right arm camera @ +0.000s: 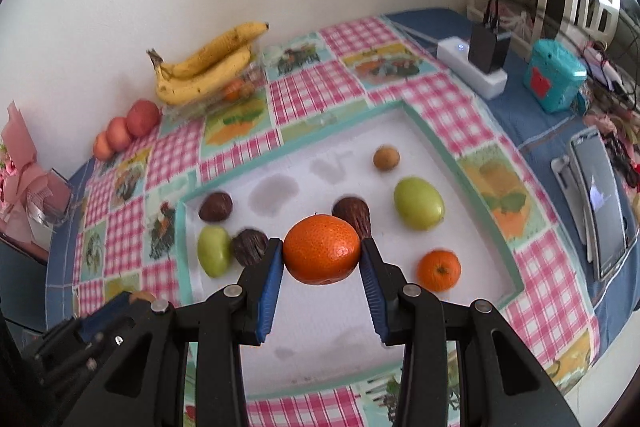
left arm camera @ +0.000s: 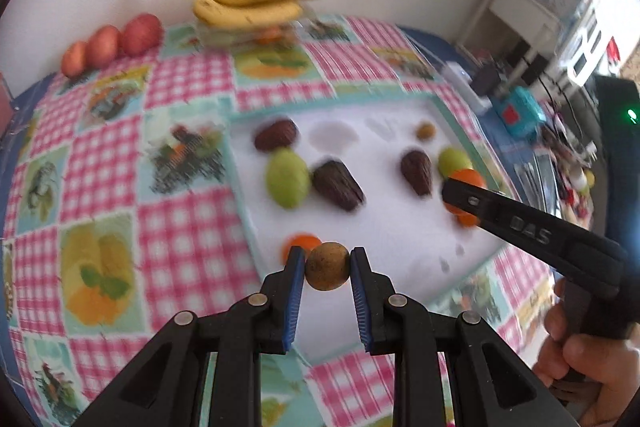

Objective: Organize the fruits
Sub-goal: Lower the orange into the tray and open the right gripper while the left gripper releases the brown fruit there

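Two glossy orange tangerines point(right arm camera: 322, 249), two smooth green oval fruits point(right arm camera: 419, 203), three dark brown wrinkled fruits point(right arm camera: 215, 206), two small tan round fruits point(right arm camera: 386, 157), three red-orange apples point(right arm camera: 142, 117), one yellow banana bunch point(right arm camera: 204, 69).

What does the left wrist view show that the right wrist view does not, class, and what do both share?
Only the left wrist view shows the person's hand behind the right gripper.

Only the right wrist view shows the pink bouquet, the phone, and the right gripper's orange in full.

Both show the bananas, the red apples, the white mat and the left gripper holding the small brown fruit.
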Motion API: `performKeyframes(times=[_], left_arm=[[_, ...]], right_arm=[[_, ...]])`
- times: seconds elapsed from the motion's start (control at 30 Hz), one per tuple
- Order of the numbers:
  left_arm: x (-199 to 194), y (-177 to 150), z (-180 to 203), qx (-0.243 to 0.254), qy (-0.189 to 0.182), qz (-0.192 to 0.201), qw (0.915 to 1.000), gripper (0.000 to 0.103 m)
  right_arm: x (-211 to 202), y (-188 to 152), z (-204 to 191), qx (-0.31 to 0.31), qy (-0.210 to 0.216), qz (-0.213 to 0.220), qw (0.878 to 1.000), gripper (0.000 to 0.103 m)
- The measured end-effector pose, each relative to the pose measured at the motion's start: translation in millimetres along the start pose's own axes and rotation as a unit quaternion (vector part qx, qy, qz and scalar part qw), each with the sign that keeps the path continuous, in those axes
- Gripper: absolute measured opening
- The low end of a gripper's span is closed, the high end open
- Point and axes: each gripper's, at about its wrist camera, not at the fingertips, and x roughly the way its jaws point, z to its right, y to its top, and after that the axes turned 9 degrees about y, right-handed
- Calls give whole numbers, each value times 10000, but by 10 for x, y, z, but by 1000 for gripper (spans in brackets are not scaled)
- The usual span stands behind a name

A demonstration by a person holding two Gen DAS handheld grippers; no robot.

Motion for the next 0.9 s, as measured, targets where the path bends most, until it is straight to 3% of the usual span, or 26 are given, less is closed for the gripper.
performKeyframes(times=[0.4,0.9], left_arm=[[348,-180,188,149,-23,-734,9972,25],[586,-177,252,187,130,-1052,9942,25]], right_arm=[[364,-274,365,403,-229,-800,9957,40],[478,-282,433,457,-302,-974,9937,40]])
